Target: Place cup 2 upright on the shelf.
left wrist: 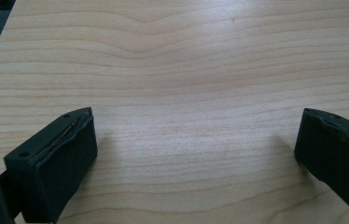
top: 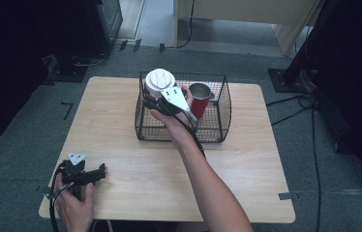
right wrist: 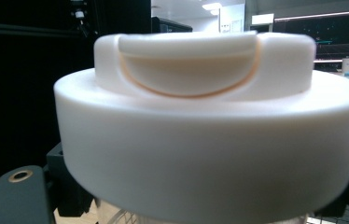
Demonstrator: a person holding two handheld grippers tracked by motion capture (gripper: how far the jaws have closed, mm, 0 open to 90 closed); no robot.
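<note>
My right gripper [top: 155, 100] is shut on a white lidded jar [top: 160, 80] and holds it over the back left corner of a black wire basket [top: 225, 99]. In the right gripper view the jar's wide white lid [right wrist: 200, 130] sits close up between the jaws, whose black fingers [right wrist: 67, 189] show at its lower sides. A red mug [top: 200, 100] with a metal rim stands inside the basket, just right of the hand. My left gripper [top: 102, 172] rests on the wooden table [top: 145, 169] near its front left corner. It is open [left wrist: 196, 149] with bare wood between its jaws.
The basket stands at the middle back of the table. Grey carpet surrounds the table, with cables and black stands on the floor to the right and at the back left.
</note>
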